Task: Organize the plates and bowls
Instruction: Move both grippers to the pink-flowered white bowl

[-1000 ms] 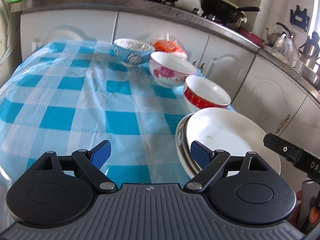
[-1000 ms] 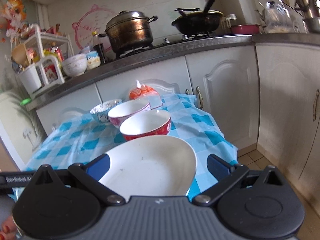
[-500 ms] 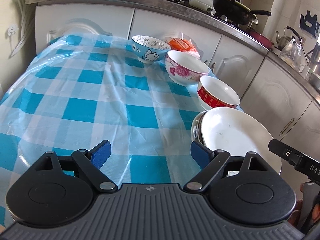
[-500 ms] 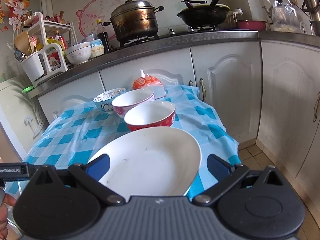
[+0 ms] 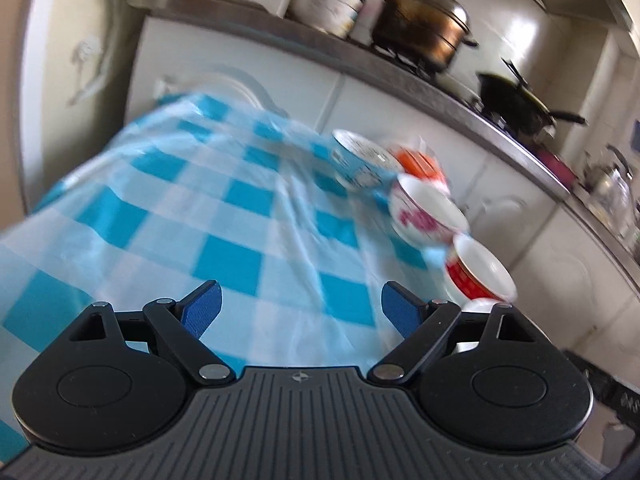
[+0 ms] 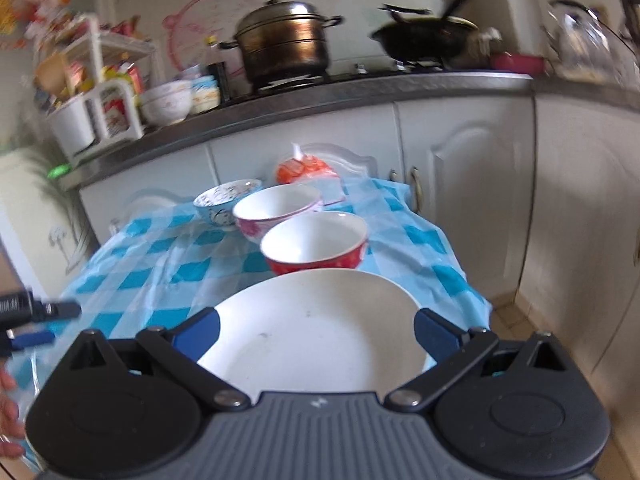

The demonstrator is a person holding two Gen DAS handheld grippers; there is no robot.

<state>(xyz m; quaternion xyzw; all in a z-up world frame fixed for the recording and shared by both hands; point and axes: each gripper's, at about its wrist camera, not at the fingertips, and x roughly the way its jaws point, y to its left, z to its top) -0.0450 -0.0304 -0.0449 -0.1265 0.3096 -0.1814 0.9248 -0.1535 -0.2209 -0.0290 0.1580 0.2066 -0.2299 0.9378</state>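
kitchen, white cabinets, dark counter with a lidded bronze-coloured pot (image 6: pixel 286 42) and a black wok (image 6: pixel 424 38); both views motion-blurred. blue-and-white checked plastic tablecloth (image 5: pixel 224 216) covers the table.

left to right in the right wrist view: at the far left edge, a black bar of the left gripper (image 5: pixel 298 308) and a few fingers (image 6: pixel 6 416) of the person's hand, cut off by the frame. then a row of bowls: blue patterned bowl (image 6: pixel 224 204), white bowl with pink flowers (image 6: pixel 276 210), red-sided white bowl (image 6: pixel 316 242), an orange packet (image 6: pixel 302 170) behind them. nearest, a stack of white round plates (image 6: pixel 316 332), near rim hidden under the right gripper (image 6: pixel 316 330).

left gripper: fingers spread, nothing between them, over bare cloth. right gripper: fingers spread wide either side of the top plate, contact not discernible.
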